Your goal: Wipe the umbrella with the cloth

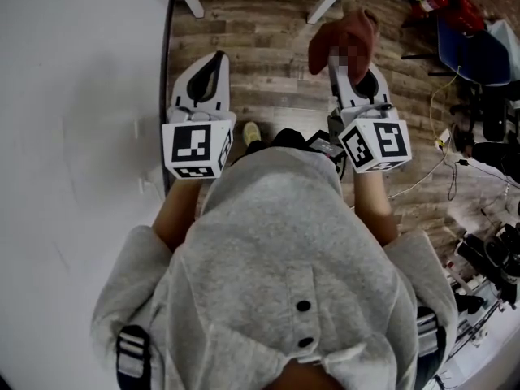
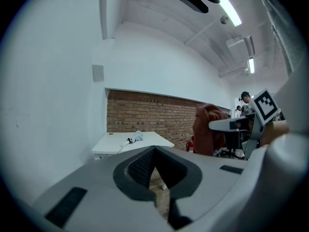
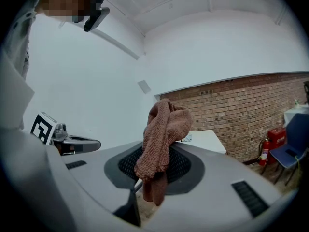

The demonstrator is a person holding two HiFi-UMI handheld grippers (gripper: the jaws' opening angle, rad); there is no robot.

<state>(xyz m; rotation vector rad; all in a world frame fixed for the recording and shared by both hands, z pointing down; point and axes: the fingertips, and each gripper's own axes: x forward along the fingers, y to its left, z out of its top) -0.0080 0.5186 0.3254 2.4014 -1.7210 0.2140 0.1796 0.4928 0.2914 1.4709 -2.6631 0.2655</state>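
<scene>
Wooden floor (image 1: 268, 47) fills the head view; the cloth (image 1: 329, 39) covers the tips of my right fingers (image 1: 351, 88). Left gripper view: left fingers (image 2: 135, 170) together, empty; a pale bundle (image 2: 136, 136) on the far bench (image 2: 150, 142), too small to identify. Right gripper view: fingers clamped on the cloth.

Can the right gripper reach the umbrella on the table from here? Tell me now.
Probably not yet: the right gripper, shut on the cloth, is well short of the umbrella on the far table. Open floor lies between.

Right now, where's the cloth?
The cloth is clamped in the right gripper, bunched over the wood floor, upper right of the head view.
</scene>
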